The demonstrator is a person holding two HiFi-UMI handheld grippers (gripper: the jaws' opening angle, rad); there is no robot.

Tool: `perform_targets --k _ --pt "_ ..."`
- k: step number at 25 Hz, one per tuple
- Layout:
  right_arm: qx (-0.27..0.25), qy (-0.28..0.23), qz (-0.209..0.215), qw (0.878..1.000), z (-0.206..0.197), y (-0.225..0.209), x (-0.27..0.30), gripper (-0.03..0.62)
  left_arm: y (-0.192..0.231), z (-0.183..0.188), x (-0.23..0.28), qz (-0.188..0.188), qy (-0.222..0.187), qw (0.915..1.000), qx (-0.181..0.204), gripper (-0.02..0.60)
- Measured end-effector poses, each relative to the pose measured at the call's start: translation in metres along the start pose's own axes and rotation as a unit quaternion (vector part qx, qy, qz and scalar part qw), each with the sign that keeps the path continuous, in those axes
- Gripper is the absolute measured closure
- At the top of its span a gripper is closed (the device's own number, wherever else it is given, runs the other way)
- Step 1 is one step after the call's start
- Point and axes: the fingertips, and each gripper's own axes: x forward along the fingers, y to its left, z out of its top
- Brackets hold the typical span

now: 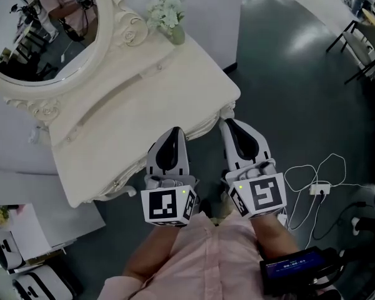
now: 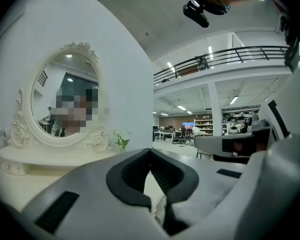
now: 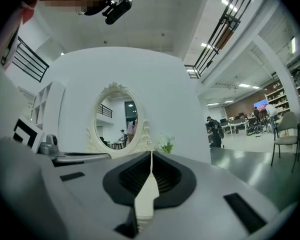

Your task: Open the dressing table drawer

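Observation:
The cream dressing table stands against a white wall, with an oval mirror and a small vase of white flowers on it. Its carved front apron shows below the top's edge; the drawer front is largely hidden behind my grippers. My left gripper is shut and empty, its tips at the table's front edge. My right gripper is beside it, near the table's right corner, also shut and empty. Over the left gripper's closed jaws the mirror is visible. The right gripper faces the mirror too.
White cables and a small power block lie on the dark floor at the right. Chairs stand at the far right. White boxes and gear sit at the lower left. A black device hangs at the person's waist.

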Motion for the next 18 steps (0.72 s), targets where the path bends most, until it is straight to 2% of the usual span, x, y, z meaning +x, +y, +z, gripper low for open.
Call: perform_targets --k 9,18 --pt "0.007 0.007 0.035 0.999 0.004 -0.041 0.049 0.574 0.001 0.004 0.059 0.031 0.008 0.9995 0.008 0.56" --pt "-0.002 -0.011 0.087 0.996 0.028 -0.06 0.085 0.574 0.006 0.028 0.089 0.077 -0.017 0.9968 0.015 0.56"
